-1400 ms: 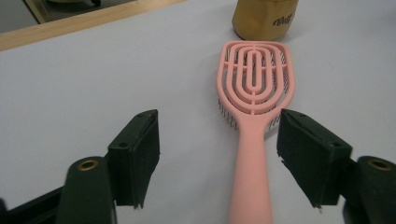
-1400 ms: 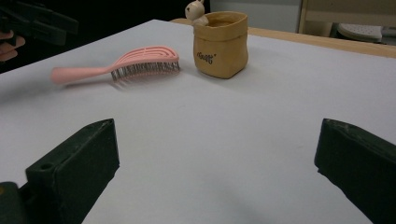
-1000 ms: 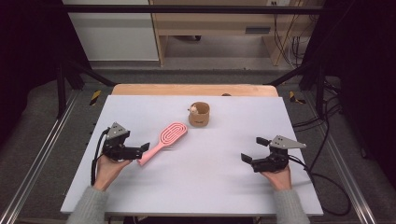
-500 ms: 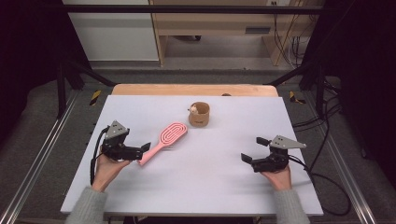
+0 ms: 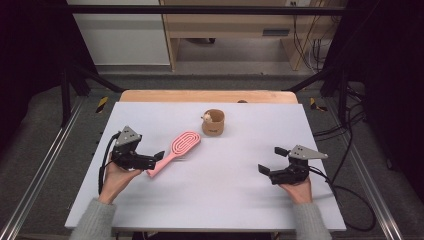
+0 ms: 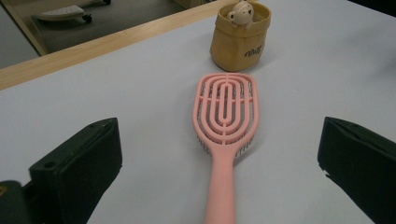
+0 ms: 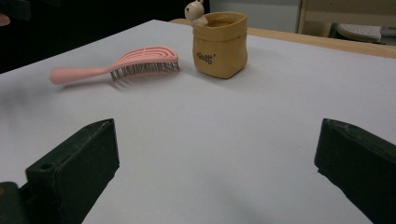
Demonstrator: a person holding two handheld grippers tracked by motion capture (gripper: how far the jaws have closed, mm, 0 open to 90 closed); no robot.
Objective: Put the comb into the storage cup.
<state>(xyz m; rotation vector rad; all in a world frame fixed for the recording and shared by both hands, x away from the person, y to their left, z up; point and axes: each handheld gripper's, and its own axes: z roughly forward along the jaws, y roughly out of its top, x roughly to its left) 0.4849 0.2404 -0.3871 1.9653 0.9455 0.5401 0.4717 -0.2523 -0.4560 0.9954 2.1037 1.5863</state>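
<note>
A pink hairbrush (image 5: 179, 148) lies bristles down on the white table (image 5: 225, 200), left of centre. My left gripper (image 5: 154, 162) is open at the brush's handle end. In the left gripper view the handle (image 6: 219, 186) runs between the wide-apart jaws of the left gripper (image 6: 219, 154) without touching them. A small tan pouch (image 5: 213, 123) stands beyond the brush head, with a little pale toy figure (image 6: 241, 11) peeking out of it. My right gripper (image 5: 271, 160) rests open near the table's right front, with nothing between its jaws. From the right gripper (image 7: 217, 154) the brush (image 7: 135, 63) and pouch (image 7: 219, 44) are well ahead.
A wooden strip (image 5: 210, 96) borders the table's far edge. Black frame rails and cables (image 5: 350, 165) run along both sides. Bare white tabletop stretches between the two grippers.
</note>
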